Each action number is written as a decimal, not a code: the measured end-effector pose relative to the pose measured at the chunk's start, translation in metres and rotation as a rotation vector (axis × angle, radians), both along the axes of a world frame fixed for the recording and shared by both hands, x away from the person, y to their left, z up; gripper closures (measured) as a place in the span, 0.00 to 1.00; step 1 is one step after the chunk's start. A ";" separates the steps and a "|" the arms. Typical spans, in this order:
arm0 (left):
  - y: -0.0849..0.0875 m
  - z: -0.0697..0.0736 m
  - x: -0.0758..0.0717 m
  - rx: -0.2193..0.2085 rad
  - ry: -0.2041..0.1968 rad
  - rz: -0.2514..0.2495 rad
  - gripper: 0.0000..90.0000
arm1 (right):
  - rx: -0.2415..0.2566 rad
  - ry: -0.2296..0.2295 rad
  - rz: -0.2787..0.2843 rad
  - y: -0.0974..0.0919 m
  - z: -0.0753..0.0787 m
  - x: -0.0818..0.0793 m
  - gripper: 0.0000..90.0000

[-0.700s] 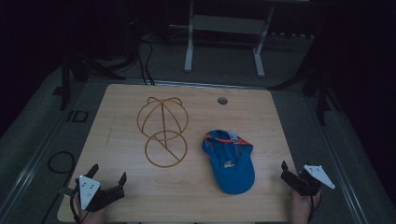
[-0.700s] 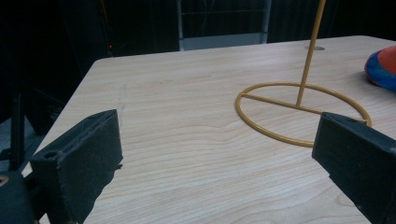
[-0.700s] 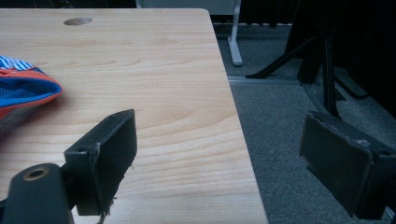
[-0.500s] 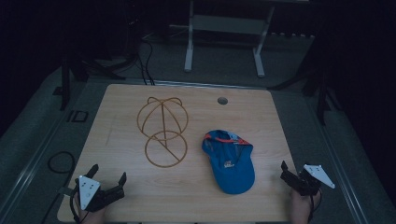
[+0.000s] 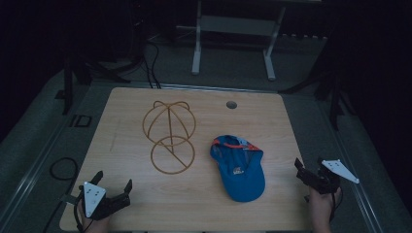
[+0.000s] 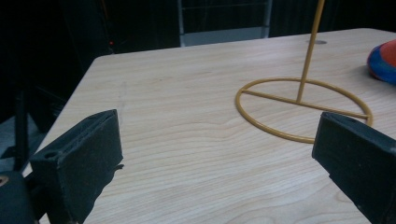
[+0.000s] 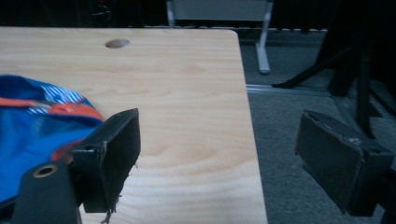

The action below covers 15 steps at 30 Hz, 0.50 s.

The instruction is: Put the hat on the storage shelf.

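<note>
A blue cap (image 5: 238, 167) with orange trim lies flat on the wooden table (image 5: 209, 121), right of centre; its edge shows as the cap (image 7: 32, 130) and the cap (image 6: 383, 60). A gold wire hat stand (image 5: 169, 136) rests left of it, its ring base and upright rod seen as the stand (image 6: 303, 102). My left gripper (image 5: 113, 187) hovers open over the table's near left corner, nothing between its jaws. Open and holding nothing too, my right gripper (image 5: 309, 171) sits at the table's near right edge, just right of the cap.
A round cable hole (image 5: 231, 104) sits near the table's far edge. A metal frame (image 5: 233, 43) stands on the grey floor beyond. Dark stand legs (image 5: 335, 92) rise at the right, cables (image 5: 60, 167) lie on the floor at left.
</note>
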<state>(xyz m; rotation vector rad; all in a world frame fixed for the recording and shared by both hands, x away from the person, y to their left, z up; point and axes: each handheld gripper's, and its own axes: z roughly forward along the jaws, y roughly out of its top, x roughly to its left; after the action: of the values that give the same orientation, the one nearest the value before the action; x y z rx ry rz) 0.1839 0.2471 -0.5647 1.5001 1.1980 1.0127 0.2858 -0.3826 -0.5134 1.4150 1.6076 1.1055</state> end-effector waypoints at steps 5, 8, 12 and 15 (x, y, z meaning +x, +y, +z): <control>-0.001 0.000 0.001 -0.032 -0.005 0.005 0.02 | 0.018 0.028 0.085 0.003 0.016 0.011 0.15; -0.001 0.002 0.000 -0.065 -0.010 -0.022 0.02 | 0.007 0.047 0.135 0.008 0.022 0.019 0.14; -0.004 0.001 0.001 -0.055 -0.001 -0.080 0.02 | 0.013 0.068 0.211 0.018 0.030 0.029 0.14; -0.008 0.001 0.001 -0.019 -0.004 -0.094 0.02 | 0.013 0.088 0.272 0.028 0.033 0.037 0.14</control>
<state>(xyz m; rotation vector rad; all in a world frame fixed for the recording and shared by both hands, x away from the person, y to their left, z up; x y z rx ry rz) 0.1852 0.2394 -0.5639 1.5245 1.1211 0.9389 0.3224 -0.3548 -0.4803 1.2954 1.9014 1.2224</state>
